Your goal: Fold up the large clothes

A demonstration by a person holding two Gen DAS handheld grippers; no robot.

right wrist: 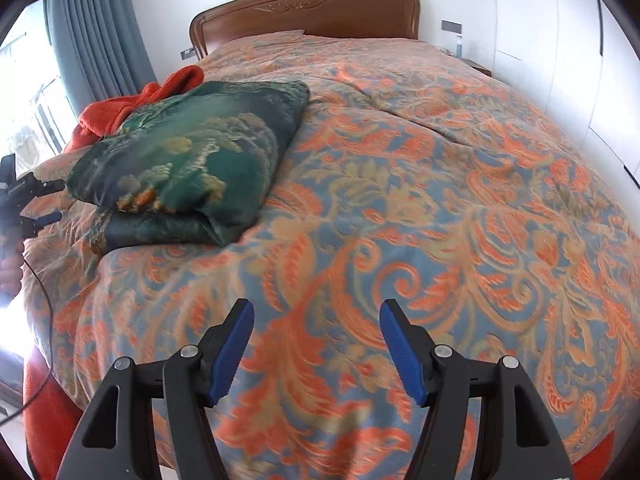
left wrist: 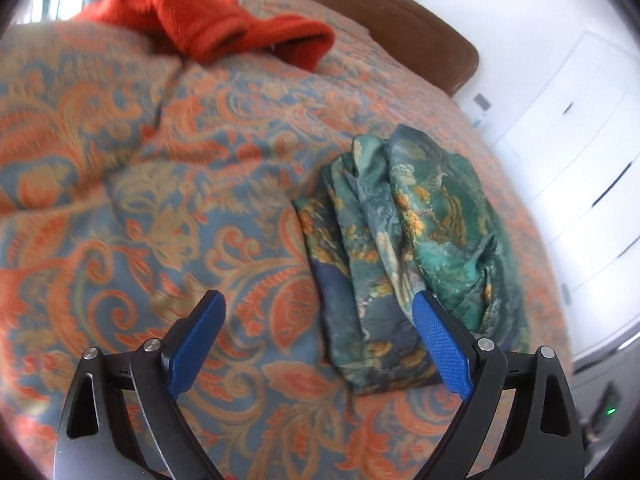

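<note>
While its blue-padded jaws stand wide apart with nothing between them, the left hand-held gripper (left wrist: pixel 318 316) hovers above the bed (left wrist: pixel 140 200), over the patterned orange and blue bedspread (left wrist: pixel 240 152). Just ahead of it and to its right lies the folded green garment (left wrist: pixel 404 232), a floral-printed bundle resting on the bedspread; the right-side finger (left wrist: pixel 440 344) overlaps the near edge of that bundle in the left wrist view, though whether it touches the cloth cannot be told. Farther off, toward the brown headboard (left wrist: pixel 380 12), a red garment (left wrist: pixel 216 20) lies crumpled on the bedspread, well apart from the green one in this view.

The right hand-held gripper (right wrist: pixel 316 336) is likewise spread open and empty, held above a bare stretch of bedspread near the foot of the bed. From the right wrist view the folded green garment (right wrist: pixel 200 152) sits well ahead and to the left, apart from the fingers, with the red garment (right wrist: pixel 132 104) just behind it and the left hand-held gripper (right wrist: pixel 40 204) beside its left edge. Grey curtains (right wrist: pixel 96 28) hang at the far left, and white cabinets (right wrist: pixel 560 60) line the right wall.
</note>
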